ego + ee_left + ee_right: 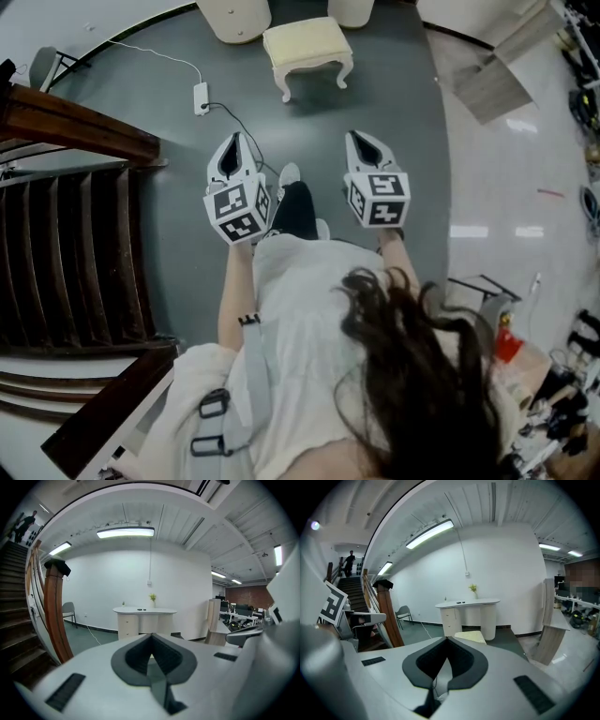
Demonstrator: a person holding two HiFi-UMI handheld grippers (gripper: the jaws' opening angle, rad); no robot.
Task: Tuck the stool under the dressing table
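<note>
Dark-brown wooden stairs (pixel 66 253) fill the left edge of the head view, and their curved newel post (pixel 54 616) rises at the left of the left gripper view. A folding chair (pixel 69 612) stands against the white wall beyond it. On the grey floor (pixel 169 197) a white power strip (pixel 201 97) lies with its cable (pixel 150 53) trailing away to the left.

Next comes the left gripper (pixel 232 155), held out in front of the person. Its jaws are pressed together with nothing between them. One pale shoe (pixel 290 174) shows on the floor between the two grippers.

The stool (pixel 307 52), cream with a padded top and curved legs, stands on the floor well ahead of both grippers. It sits just in front of the dressing table (pixel 234 17), out in the open and not under the tabletop. In the right gripper view the stool's top peeks over the gripper body, before the gap between the table's two pedestals. A small plant (pixel 474 588) stands on that tabletop.

The right gripper (pixel 367 150) is level with the left one, its jaws likewise clamped shut and empty. Further right, a pale wooden panel (pixel 492 86) stands on the glossy light flooring.
</note>
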